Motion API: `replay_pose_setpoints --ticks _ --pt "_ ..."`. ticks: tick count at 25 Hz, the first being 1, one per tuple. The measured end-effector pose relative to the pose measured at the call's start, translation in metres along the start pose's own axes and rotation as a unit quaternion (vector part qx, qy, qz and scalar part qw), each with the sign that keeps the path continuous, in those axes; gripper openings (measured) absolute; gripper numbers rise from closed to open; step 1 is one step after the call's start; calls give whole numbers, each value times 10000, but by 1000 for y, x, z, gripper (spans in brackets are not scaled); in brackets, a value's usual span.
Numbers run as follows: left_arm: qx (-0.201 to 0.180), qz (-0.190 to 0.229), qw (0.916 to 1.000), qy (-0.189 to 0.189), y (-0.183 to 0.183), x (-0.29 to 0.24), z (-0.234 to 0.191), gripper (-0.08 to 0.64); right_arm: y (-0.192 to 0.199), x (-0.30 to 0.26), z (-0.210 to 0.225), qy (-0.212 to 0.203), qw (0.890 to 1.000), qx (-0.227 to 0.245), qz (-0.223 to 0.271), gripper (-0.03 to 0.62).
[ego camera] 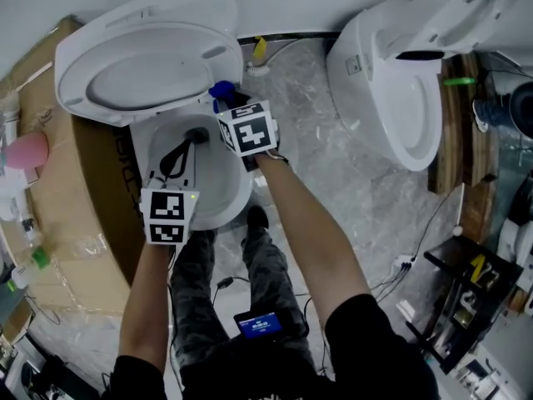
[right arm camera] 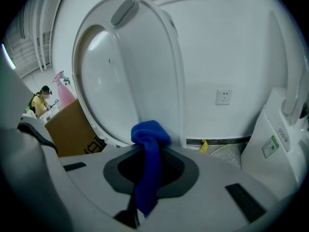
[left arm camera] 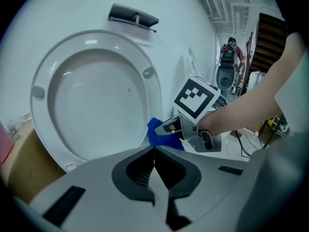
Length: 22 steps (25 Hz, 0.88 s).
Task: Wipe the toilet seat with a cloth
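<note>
The white toilet's seat and lid point(ego camera: 141, 65) stand raised over the open bowl point(ego camera: 241, 192). My right gripper point(ego camera: 229, 102) is shut on a blue cloth point(ego camera: 222, 91) at the bowl's back right rim, close to the hinge. In the right gripper view the cloth point(right arm camera: 147, 144) hangs bunched between the jaws of the gripper point(right arm camera: 145, 178), in front of the raised seat point(right arm camera: 154, 71). My left gripper point(ego camera: 171, 194) hovers over the bowl's front left rim. Seen from its own camera, the left gripper point(left arm camera: 154, 158) is shut on nothing and faces the seat ring point(left arm camera: 41, 120) and the cloth point(left arm camera: 161, 132).
A second white toilet point(ego camera: 391, 82) stands to the right. A cardboard box point(ego camera: 75, 223) with a pink bottle point(ego camera: 27, 150) flanks the left side. Cables and a black rack point(ego camera: 466, 298) lie on the floor at right. A person point(left arm camera: 229, 52) stands far off.
</note>
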State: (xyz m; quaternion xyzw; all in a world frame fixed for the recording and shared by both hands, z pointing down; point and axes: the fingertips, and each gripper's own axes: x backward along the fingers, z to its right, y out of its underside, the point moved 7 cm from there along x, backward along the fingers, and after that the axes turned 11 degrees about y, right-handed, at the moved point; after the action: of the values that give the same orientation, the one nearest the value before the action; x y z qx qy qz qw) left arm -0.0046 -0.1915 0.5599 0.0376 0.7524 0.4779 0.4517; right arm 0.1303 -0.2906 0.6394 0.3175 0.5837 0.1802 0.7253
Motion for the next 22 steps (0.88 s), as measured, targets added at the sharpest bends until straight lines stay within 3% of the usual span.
replay_pose_setpoints --ticks 22 --pt "-109 503 9986 -87 -100 67 10 12 -114 106 -4 245 9977 208 589 51"
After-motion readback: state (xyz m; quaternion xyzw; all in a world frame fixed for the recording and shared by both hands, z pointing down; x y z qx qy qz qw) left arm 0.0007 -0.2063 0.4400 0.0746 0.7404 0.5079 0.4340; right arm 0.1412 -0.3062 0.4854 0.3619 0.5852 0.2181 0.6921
